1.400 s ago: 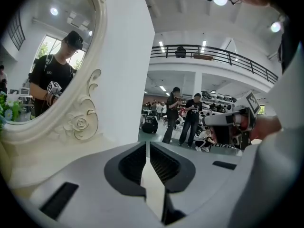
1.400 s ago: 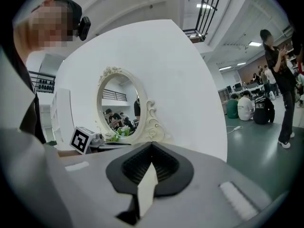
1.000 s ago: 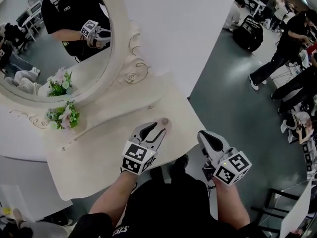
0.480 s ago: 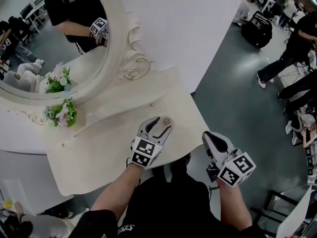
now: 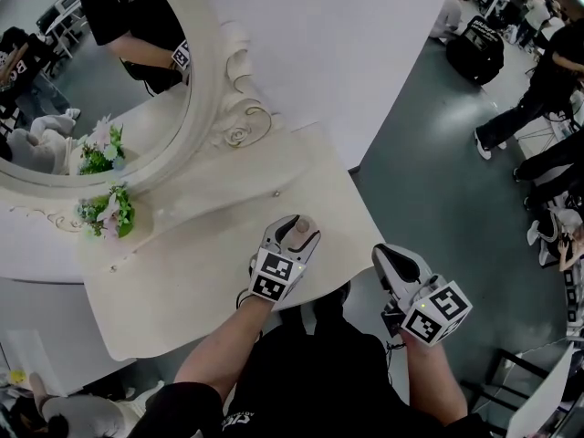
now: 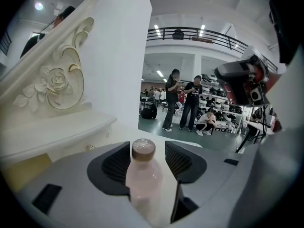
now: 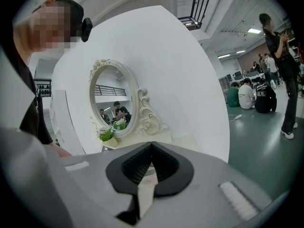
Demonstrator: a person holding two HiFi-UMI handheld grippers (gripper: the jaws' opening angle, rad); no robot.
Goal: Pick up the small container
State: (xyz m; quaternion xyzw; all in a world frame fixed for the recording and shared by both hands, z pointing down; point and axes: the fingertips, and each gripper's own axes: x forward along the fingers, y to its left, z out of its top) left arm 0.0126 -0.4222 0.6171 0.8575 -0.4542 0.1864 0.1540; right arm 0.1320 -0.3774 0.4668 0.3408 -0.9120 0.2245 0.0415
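The small container [image 5: 302,229] is a pale pink bottle with a brown cap, upright near the right front corner of the cream dressing table [image 5: 182,272]. My left gripper [image 5: 294,233] reaches over the table and has the bottle [image 6: 142,175] between its jaws. Its jaws have just been opening and stand wide, with a gap at the right pad [image 6: 178,158]. In its own view the left gripper [image 6: 147,145] frames the cap. My right gripper [image 5: 388,258] hovers off the table's front right edge, with the tips of the right gripper [image 7: 151,145] together and nothing held.
An oval mirror [image 5: 91,80] in a carved frame stands at the table's back, with a small bunch of flowers [image 5: 111,213] in front of it. A raised shelf with a small knob [image 5: 276,192] runs behind the bottle. People [image 5: 511,108] stand on the grey floor to the right.
The left gripper has moved forward and down, so the bottle that stood beyond its tips now sits between the jaws, which are spread wider. The right gripper has barely shifted.
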